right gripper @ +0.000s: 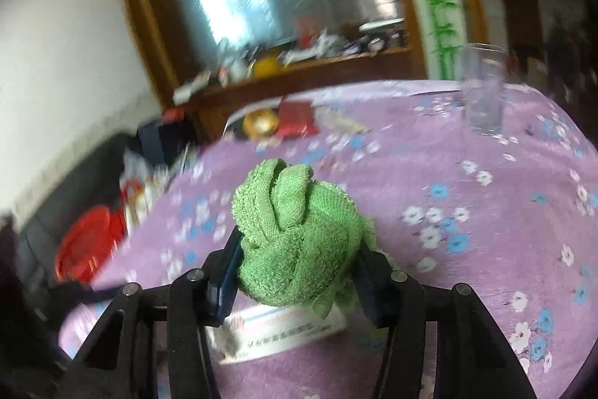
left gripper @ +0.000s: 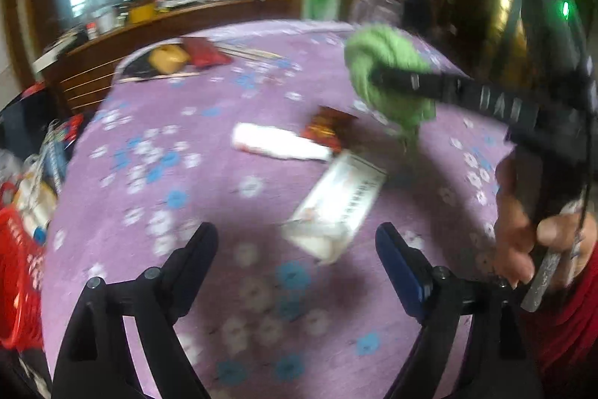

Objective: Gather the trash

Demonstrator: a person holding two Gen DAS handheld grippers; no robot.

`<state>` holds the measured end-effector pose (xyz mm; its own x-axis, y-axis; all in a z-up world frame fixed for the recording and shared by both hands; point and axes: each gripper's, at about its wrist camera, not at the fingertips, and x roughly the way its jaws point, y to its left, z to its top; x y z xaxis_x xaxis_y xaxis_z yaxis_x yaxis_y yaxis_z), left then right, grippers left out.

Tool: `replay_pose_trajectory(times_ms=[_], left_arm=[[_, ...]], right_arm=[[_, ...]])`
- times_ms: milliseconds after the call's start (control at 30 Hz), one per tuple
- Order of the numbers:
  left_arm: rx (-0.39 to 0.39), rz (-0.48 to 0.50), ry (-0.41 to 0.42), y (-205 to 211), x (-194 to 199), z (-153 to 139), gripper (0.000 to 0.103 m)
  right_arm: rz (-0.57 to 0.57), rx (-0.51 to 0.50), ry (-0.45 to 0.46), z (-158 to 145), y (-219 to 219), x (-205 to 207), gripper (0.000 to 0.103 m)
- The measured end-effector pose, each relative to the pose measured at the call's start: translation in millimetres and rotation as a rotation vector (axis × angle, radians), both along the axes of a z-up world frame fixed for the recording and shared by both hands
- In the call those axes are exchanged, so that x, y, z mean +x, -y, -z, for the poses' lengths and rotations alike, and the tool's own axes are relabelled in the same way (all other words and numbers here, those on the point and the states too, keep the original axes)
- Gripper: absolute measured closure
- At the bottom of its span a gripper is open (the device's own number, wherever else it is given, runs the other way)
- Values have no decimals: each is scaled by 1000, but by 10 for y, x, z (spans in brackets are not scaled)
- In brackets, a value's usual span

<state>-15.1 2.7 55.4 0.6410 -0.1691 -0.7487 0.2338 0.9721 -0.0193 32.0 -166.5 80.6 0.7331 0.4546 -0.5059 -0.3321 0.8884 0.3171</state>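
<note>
Three wrappers (left gripper: pixel 336 200) lie uncollected on the table (left gripper: pixel 187 204); right gripper (right gripper: pixel 299 272) clamps a green cloth (right gripper: pixel 295 234), left gripper (left gripper: pixel 297 249) gapes empty.

Soft window daylight, heavy motion blur, fisheye-warped dark edges

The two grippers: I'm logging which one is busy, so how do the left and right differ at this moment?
The right gripper is shut on a bunched green cloth, while the left gripper is open and holds nothing. The right one is raised above the table with the cloth hanging free; the left one points down at a white printed packet lying on the purple floral cover. Both have black fingers with blue pads.
</note>
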Motion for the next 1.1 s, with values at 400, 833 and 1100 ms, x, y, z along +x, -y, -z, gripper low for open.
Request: replay_pose_trajectory(times_ms=[400,833,1100], left_arm=[[198,88,-81,499,570,495,20],[18,17,-10,245,315,359,52],[-44,-193,220,-242,144,64,52]], right_arm=[[168,106,7,-113,479,8,45],[125,53,5,-73,311,-14,45],[66,-52,22,-6,3,-43,45]])
